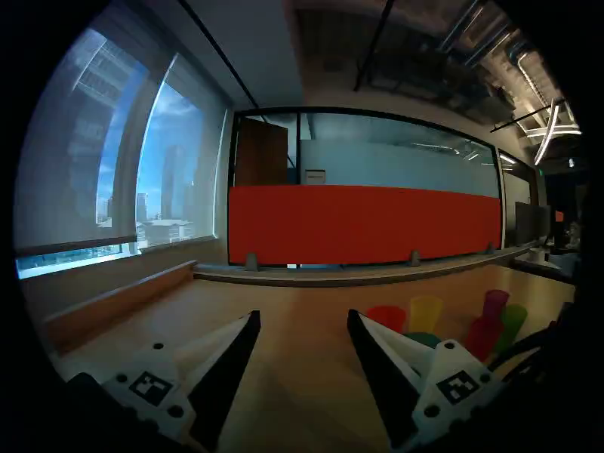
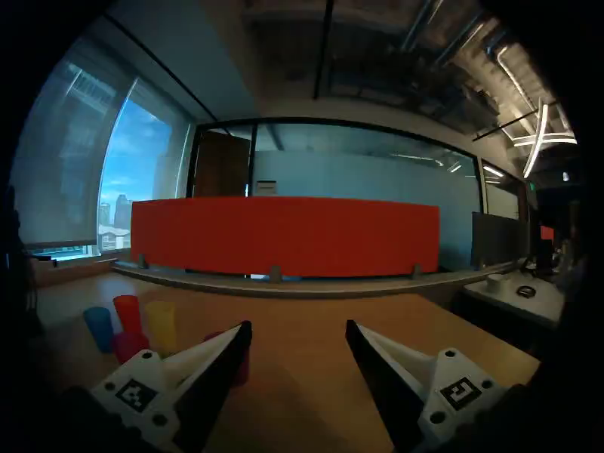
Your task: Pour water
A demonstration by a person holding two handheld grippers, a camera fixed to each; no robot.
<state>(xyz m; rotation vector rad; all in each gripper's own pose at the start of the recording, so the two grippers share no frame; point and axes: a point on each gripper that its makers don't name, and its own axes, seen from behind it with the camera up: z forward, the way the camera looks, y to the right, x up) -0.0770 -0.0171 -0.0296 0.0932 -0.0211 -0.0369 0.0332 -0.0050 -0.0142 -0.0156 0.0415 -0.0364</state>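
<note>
Several coloured plastic cups stand on a wooden table [image 1: 302, 332]. In the left gripper view they sit to the right: an orange-red cup [image 1: 386, 317], a yellow cup [image 1: 425, 313], a magenta cup [image 1: 494, 303], a green cup [image 1: 513, 321] and a red cup [image 1: 482, 337]. My left gripper [image 1: 303, 323] is open, empty, left of them. In the right gripper view the cups are at the left: a blue cup [image 2: 99, 328], a red cup [image 2: 127, 314] and a yellow cup [image 2: 160, 325]. My right gripper [image 2: 298, 332] is open and empty, with the cups beyond its left finger [image 2: 200, 366].
A long orange divider panel [image 2: 285, 235] runs along the table's far edge [image 2: 302, 289]. Large windows [image 1: 121, 181] line the left side. A second desk [image 2: 513, 291] with a monitor and small items stands at the right.
</note>
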